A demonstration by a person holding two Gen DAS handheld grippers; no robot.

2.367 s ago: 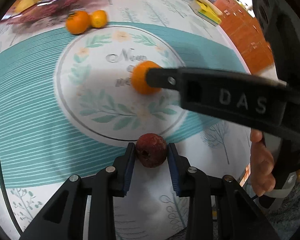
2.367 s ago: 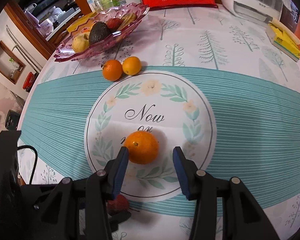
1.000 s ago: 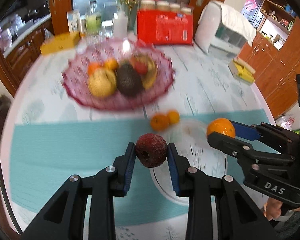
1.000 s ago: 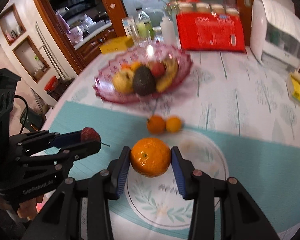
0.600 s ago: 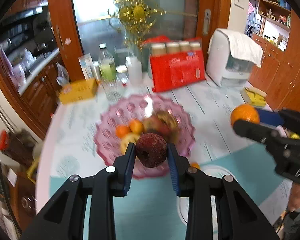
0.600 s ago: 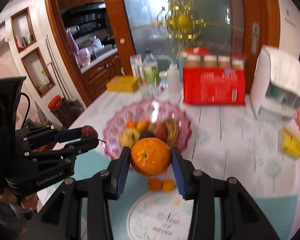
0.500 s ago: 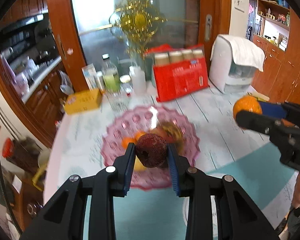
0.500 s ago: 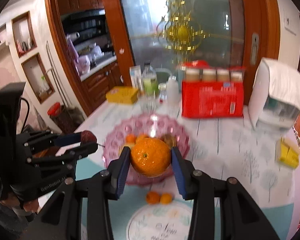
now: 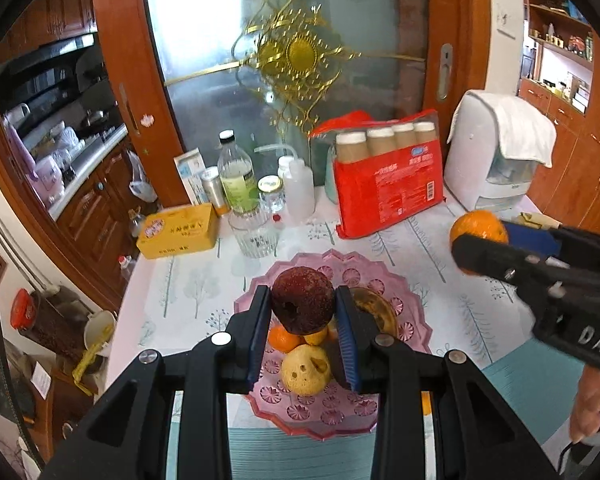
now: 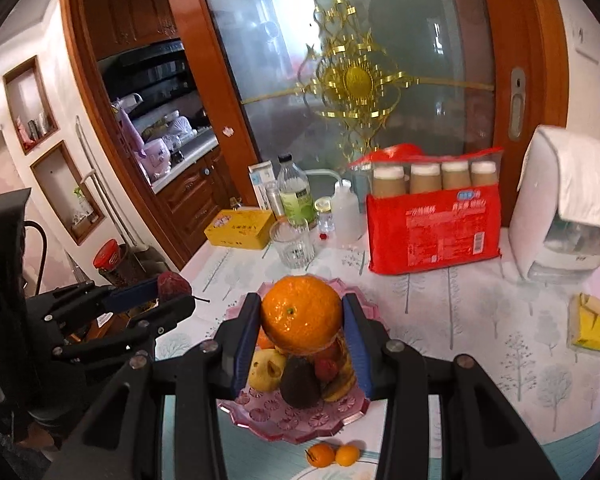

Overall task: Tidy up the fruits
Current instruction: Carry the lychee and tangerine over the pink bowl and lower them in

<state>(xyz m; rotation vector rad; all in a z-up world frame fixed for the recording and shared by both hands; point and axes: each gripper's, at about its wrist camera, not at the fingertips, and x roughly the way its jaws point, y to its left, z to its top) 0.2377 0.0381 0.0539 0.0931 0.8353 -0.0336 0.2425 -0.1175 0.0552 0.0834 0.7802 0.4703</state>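
Observation:
My left gripper (image 9: pixel 302 308) is shut on a dark red wrinkled fruit (image 9: pixel 302 304) and hangs above the pink glass fruit bowl (image 9: pixel 414 322). My right gripper (image 10: pixel 301 322) is shut on a large orange (image 10: pixel 301 313), also in the air over the same bowl (image 10: pixel 300 426). The bowl holds a yellow pear (image 10: pixel 265 370), a dark avocado (image 10: pixel 300 382), a banana and small oranges. Each gripper shows in the other's view: the right one (image 9: pixel 480 240) with its orange (image 9: pixel 478 230) at the right, the left one (image 10: pixel 172 292) with the red fruit (image 10: pixel 173 283) at the left.
Two small oranges (image 10: pixel 332 454) lie on the tablecloth in front of the bowl. Behind it stand a glass tumbler (image 10: pixel 293 245), bottles (image 10: pixel 296 196), a yellow box (image 10: pixel 240 229), a red pack of cups (image 10: pixel 434 224) and a white appliance (image 10: pixel 564 208). A yellow packet (image 10: pixel 590 326) lies right.
Both grippers have risen and moved forward from the round placemat toward the bowl, each still holding its fruit. The bowl now sits right below the fingers.

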